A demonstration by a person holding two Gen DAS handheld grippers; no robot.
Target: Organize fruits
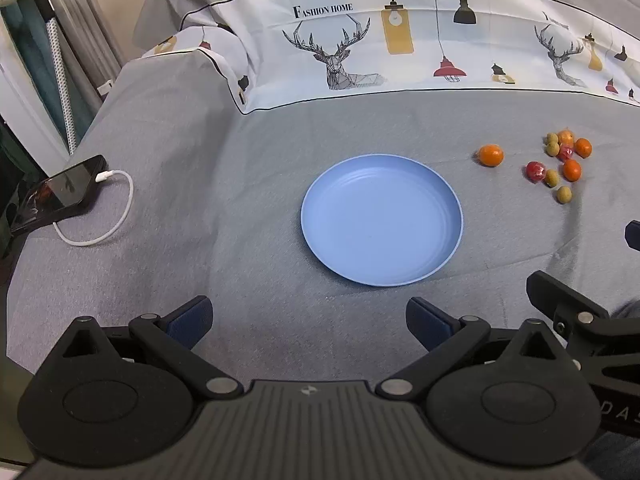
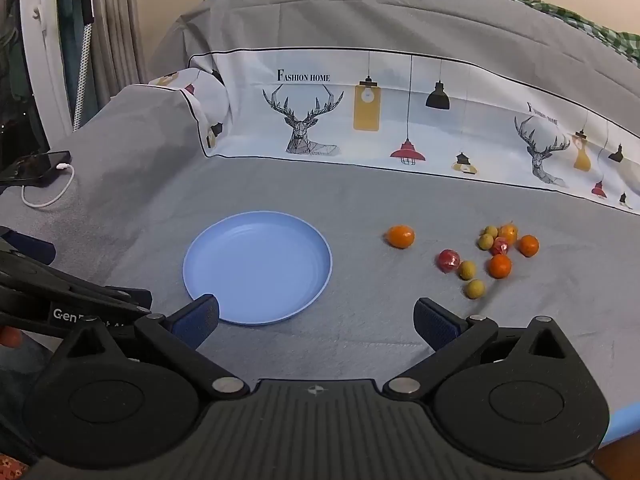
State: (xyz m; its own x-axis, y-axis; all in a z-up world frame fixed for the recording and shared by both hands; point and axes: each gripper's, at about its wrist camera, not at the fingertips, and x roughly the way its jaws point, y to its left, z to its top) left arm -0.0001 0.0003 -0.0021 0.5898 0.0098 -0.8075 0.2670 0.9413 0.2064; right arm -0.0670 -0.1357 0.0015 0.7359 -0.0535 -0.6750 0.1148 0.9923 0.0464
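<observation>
An empty blue plate (image 1: 382, 220) lies on the grey cloth; it also shows in the right wrist view (image 2: 258, 266). One orange (image 1: 490, 155) (image 2: 400, 236) lies alone to its right. Farther right is a cluster of small fruits (image 1: 564, 164) (image 2: 492, 256): oranges, red wrapped ones and yellow-green ones. My left gripper (image 1: 308, 322) is open and empty, just short of the plate's near rim. My right gripper (image 2: 316, 320) is open and empty, near the plate's right front, with the fruits ahead to the right.
A black phone (image 1: 60, 190) with a white charging cable (image 1: 108, 216) lies at the left edge of the cloth. A printed white fabric band (image 1: 400, 52) with deer and lamps rises behind the plate. Curtains hang at far left.
</observation>
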